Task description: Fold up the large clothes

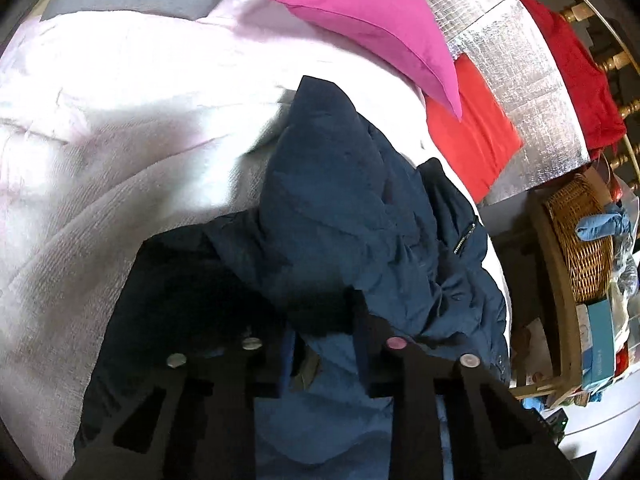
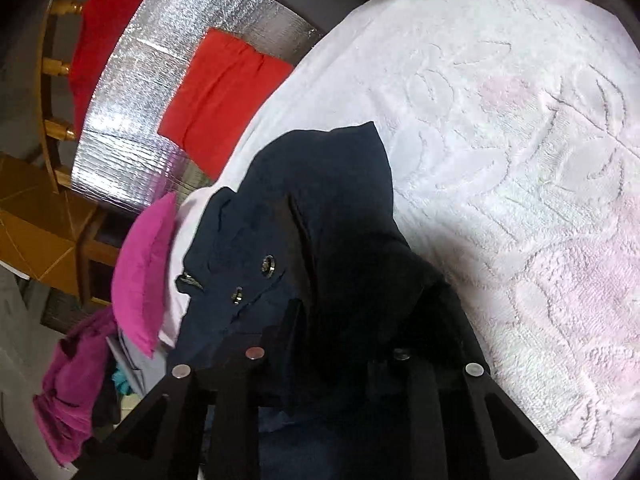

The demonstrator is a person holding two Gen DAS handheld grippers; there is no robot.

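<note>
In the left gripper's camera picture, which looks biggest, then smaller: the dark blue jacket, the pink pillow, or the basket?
1. Dark blue jacket, though it is nearest the camera, which inflates it.
2. Pink pillow.
3. Basket, smallest.

**Room condition**

A pale pink textured bedspread (image 2: 520, 128) is covering the bed. Silver foil sheeting (image 1: 520, 64) is lying along its far edge against turned wooden railings (image 1: 612, 60). A wicker basket (image 1: 580, 236) is standing beside it, over orange floor tiles (image 2: 36, 232).
</note>
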